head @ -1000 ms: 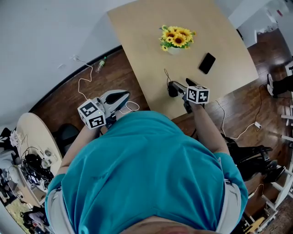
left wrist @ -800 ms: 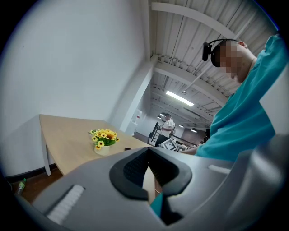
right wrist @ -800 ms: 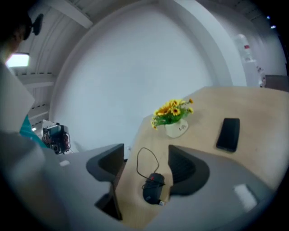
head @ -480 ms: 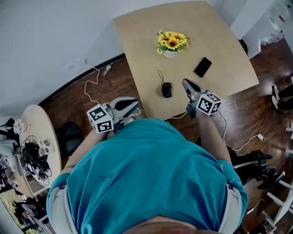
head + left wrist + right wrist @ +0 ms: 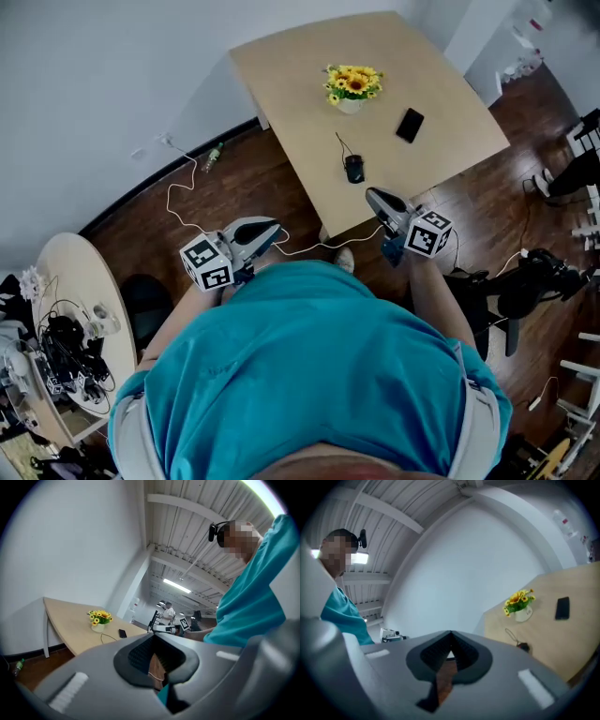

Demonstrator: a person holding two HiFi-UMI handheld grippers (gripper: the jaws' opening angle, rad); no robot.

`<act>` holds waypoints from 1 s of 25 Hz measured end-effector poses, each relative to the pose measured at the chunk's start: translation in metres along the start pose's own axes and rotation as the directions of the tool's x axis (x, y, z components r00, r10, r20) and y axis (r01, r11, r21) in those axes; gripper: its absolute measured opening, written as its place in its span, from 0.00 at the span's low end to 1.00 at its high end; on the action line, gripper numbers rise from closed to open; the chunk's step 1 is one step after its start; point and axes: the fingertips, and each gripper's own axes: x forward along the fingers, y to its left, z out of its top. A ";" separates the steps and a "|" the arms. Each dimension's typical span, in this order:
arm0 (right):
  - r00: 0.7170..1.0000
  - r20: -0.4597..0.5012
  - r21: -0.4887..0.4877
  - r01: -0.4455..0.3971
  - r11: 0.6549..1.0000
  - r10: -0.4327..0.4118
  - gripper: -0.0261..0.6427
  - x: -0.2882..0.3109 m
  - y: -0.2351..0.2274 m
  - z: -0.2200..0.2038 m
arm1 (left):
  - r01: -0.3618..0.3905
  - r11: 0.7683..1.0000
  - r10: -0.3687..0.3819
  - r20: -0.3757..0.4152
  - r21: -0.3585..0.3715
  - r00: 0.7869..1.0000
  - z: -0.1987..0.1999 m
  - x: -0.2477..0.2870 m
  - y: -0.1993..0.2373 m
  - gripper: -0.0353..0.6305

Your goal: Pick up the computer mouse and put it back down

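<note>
The black computer mouse [image 5: 353,169] lies on the light wooden table [image 5: 300,66] near its front edge, its thin cable running back toward the flowers; it also shows in the right gripper view [image 5: 523,646]. Neither gripper touches it. My right gripper [image 5: 371,195] hangs shut and empty just off the table's front edge, over the floor, a short way in front of the mouse. In its own view the jaw tips [image 5: 450,633] meet. My left gripper [image 5: 273,230] is also shut and empty, left of the table above the wood floor, tips together [image 5: 154,637].
A pot of yellow flowers [image 5: 353,86] and a black phone [image 5: 410,125] sit on the table behind the mouse. A white cable [image 5: 187,202] trails over the floor. A round side table [image 5: 70,281] with cables stands at left, dark equipment [image 5: 525,281] at right.
The right gripper came off the mouse, closed and drew back past the table edge. The mouse stays on the table. The person stepped back, so both grippers are farther from the table.
</note>
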 end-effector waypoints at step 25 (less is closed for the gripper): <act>0.969 -0.152 -0.160 -0.218 0.963 0.195 0.04 -0.249 0.183 -0.098 | -0.013 0.998 0.013 -0.007 -0.069 1.000 -0.126 0.028 -0.255 0.06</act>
